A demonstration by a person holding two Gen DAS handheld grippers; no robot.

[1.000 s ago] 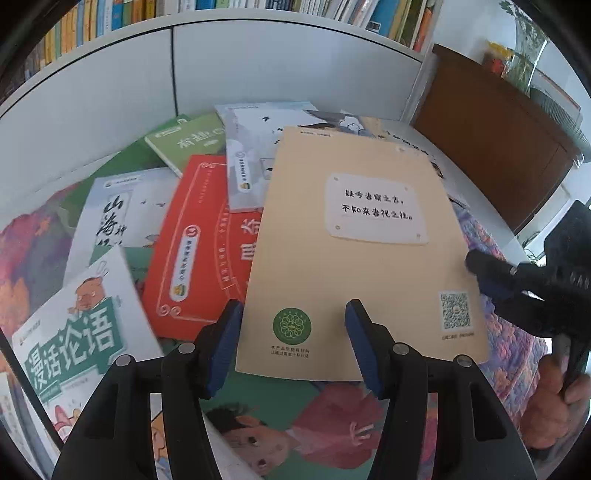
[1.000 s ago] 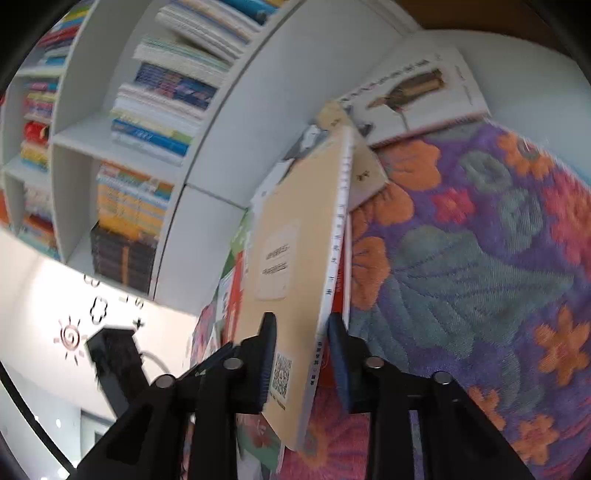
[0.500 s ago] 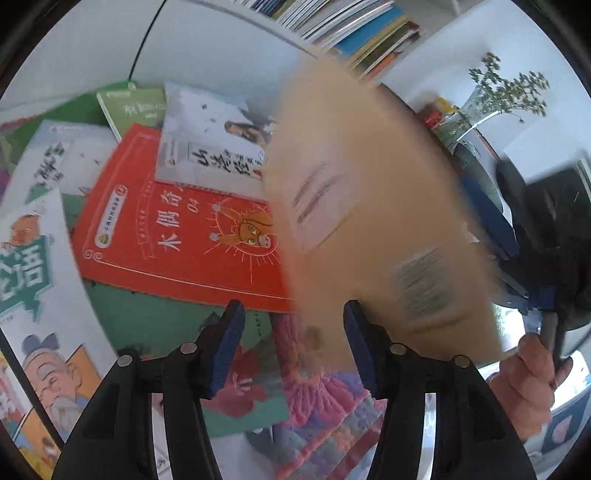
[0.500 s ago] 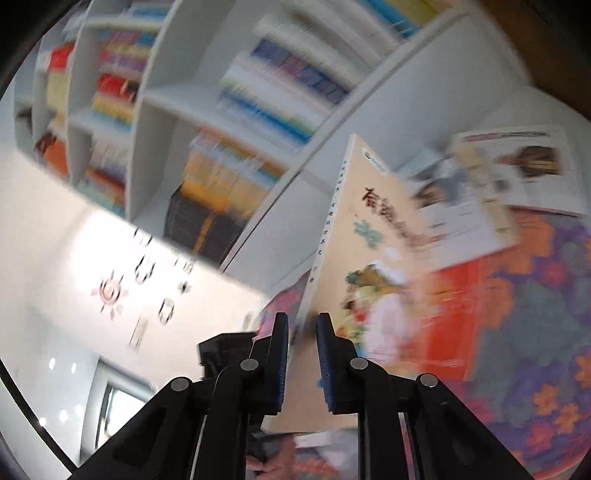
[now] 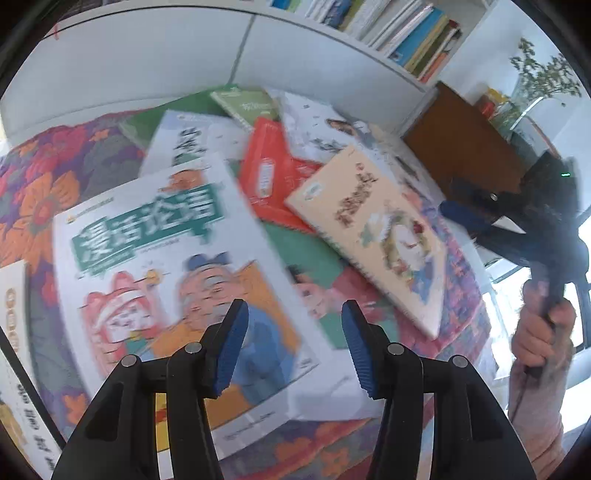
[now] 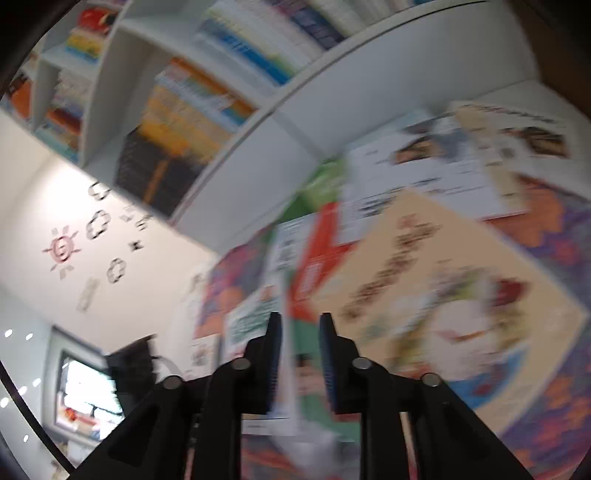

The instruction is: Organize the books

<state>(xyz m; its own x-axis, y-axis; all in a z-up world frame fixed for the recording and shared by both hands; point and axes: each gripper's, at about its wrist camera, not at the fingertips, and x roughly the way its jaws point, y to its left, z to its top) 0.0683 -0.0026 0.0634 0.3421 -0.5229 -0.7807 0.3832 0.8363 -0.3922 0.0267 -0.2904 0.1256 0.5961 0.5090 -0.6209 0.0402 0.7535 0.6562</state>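
Observation:
A beige picture book (image 5: 369, 236) lies cover-up and aslant on a heap of books, over a red book (image 5: 273, 177). My left gripper (image 5: 293, 347) hangs open above a large white book with a teal title (image 5: 155, 258), nothing between its pads. My right gripper (image 6: 301, 350) is off the beige book (image 6: 443, 295), and its jaws are opening with nothing between them. The left wrist view shows that right gripper (image 5: 456, 201) beyond the beige book's right edge, with a hand (image 5: 543, 325) on its grip.
Books lie overlapping on a flowered cloth (image 5: 48, 177). A white bookcase (image 5: 406, 33) full of books runs along the back. A brown wooden cabinet (image 5: 465, 140) stands at the right with a plant on top. More book edges show at the far left (image 5: 14, 314).
The right gripper turned the beige book over, from back cover to front cover, and let go; the book now lies on the heap. The left gripper moved over the white teal-titled book.

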